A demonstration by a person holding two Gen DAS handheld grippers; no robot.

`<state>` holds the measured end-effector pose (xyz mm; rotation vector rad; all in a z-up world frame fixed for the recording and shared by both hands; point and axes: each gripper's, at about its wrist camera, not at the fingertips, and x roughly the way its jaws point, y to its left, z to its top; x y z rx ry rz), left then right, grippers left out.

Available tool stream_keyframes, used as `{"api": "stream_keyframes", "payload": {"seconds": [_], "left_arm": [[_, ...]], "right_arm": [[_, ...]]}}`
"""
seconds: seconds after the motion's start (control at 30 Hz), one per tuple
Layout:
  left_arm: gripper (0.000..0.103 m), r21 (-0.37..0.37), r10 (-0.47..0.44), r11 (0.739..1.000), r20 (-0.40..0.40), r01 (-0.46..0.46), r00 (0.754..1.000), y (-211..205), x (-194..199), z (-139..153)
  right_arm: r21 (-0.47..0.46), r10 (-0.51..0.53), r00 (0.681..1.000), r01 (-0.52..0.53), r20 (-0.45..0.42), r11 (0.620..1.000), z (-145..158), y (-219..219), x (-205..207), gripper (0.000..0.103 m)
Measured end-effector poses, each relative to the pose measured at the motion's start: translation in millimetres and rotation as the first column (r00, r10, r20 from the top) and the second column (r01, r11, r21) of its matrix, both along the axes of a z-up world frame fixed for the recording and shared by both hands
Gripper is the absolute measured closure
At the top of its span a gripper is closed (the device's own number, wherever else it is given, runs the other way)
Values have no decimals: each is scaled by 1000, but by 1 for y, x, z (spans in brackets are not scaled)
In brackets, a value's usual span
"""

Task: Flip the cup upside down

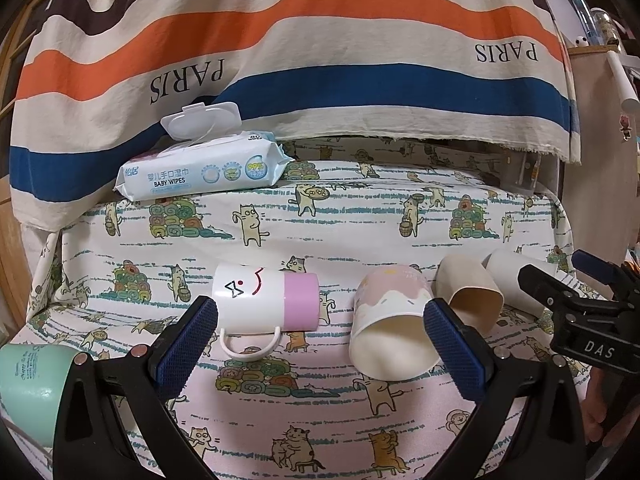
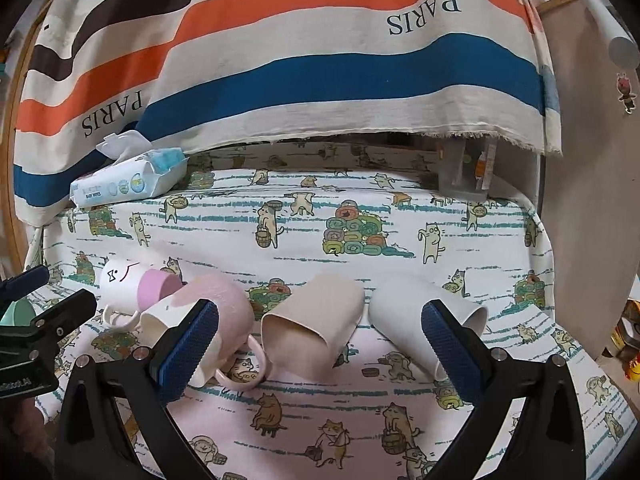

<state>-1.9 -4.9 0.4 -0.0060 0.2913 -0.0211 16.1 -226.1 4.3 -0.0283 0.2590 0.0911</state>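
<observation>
Several cups lie on their sides on the cat-print cloth. In the left wrist view a white mug with a pink band and a drawn face lies just beyond my open left gripper. A pink-and-cream mug, a beige cup and a white cup lie to its right. A mint green cup is at the lower left. In the right wrist view my open right gripper is empty, with the beige cup between its fingers' line, the pink-and-cream mug left and the white cup right.
A pack of baby wipes with its lid open lies at the back left, also in the right wrist view. A striped PARIS cloth hangs behind the table. A clear plastic box stands at the back right.
</observation>
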Motion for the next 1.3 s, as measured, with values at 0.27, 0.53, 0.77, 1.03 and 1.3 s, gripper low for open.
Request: {"api": "stream_keyframes", "payload": {"seconds": [0.27, 0.53, 0.77, 1.03, 1.3], "left_arm": [[1, 0, 0, 1000, -1, 0, 1000, 0, 0, 0], [1, -1, 0, 1000, -1, 0, 1000, 0, 0, 0], [1, -2, -1, 1000, -1, 1, 1000, 0, 0, 0], [1, -2, -1, 1000, 1, 1, 1000, 0, -1, 0], [1, -3, -1, 1000, 0, 1, 1000, 0, -1, 0]], "right_arm": [[-4, 1, 1000, -1, -3, 1000, 0, 3, 0, 1], [-4, 1, 1000, -1, -3, 1000, 0, 3, 0, 1], [-3, 0, 1000, 0, -5, 1000, 0, 3, 1, 1], [-5, 1, 1000, -1, -3, 1000, 0, 3, 0, 1], [-5, 1, 1000, -1, -3, 1000, 0, 3, 0, 1]]}}
